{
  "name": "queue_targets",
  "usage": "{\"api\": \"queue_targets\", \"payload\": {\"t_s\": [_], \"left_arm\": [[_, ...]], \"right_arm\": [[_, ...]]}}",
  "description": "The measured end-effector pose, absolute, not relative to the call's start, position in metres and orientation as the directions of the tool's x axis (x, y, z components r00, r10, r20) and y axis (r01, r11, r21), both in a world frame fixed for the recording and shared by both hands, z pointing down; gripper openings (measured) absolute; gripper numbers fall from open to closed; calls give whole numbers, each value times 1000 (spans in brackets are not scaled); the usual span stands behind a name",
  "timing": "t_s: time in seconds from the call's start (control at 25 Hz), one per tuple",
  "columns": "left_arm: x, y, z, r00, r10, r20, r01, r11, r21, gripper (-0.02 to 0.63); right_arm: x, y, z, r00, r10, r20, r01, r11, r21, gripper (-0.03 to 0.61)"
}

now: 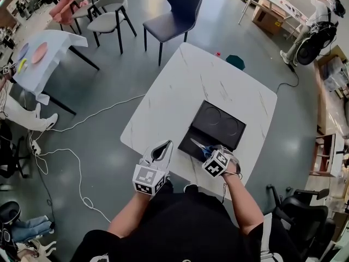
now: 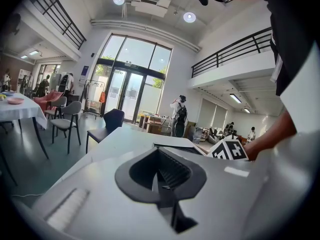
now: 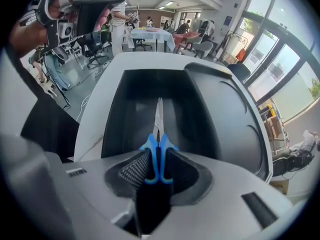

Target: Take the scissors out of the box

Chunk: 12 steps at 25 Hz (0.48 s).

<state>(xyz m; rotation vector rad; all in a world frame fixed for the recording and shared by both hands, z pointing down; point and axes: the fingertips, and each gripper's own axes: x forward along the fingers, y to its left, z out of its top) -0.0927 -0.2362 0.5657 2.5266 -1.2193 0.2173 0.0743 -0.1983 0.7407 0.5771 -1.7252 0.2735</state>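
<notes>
Clamped in our right gripper (image 3: 157, 160), the blue-handled steel scissors (image 3: 158, 131) point into the flat black box (image 3: 205, 109), our left gripper (image 2: 159, 173) closed on nothing, so we reckon lifting clear comes next.

A white marbled desk (image 1: 180, 91) stands on a grey floor (image 1: 109, 70). A dark blue chair (image 1: 174, 12) stands just beyond the desk's far corner. Two grey chairs (image 1: 109, 7) stand to the left of that one, and a pink cloth (image 1: 65, 1) hangs over the farther of them. At far left a table (image 1: 52, 42) under a pale cloth carries a pink plate (image 1: 39, 52). A white cable (image 1: 80, 173) snakes over the floor left of the desk. A black office chair (image 1: 297, 209) stands at lower right. A small red thing (image 1: 217, 54) sits at the desk's far edge, with a dark green thing (image 1: 235, 62) just beyond it.
</notes>
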Motion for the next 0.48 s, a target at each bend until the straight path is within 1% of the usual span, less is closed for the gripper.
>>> {"api": "queue_targets", "payload": {"t_s": [0.24,0.48], "left_arm": [[-100,-239,565,609,-744,274,-793,-567,222,9],[-102,-238,567,605,-746,278,-796,-562,224,9]], "right_arm": [[71,-201,748,-139,-189,972,-496,863,97,114],[71,-200,749,-188,-143,972,-514,858,27,97]]}}
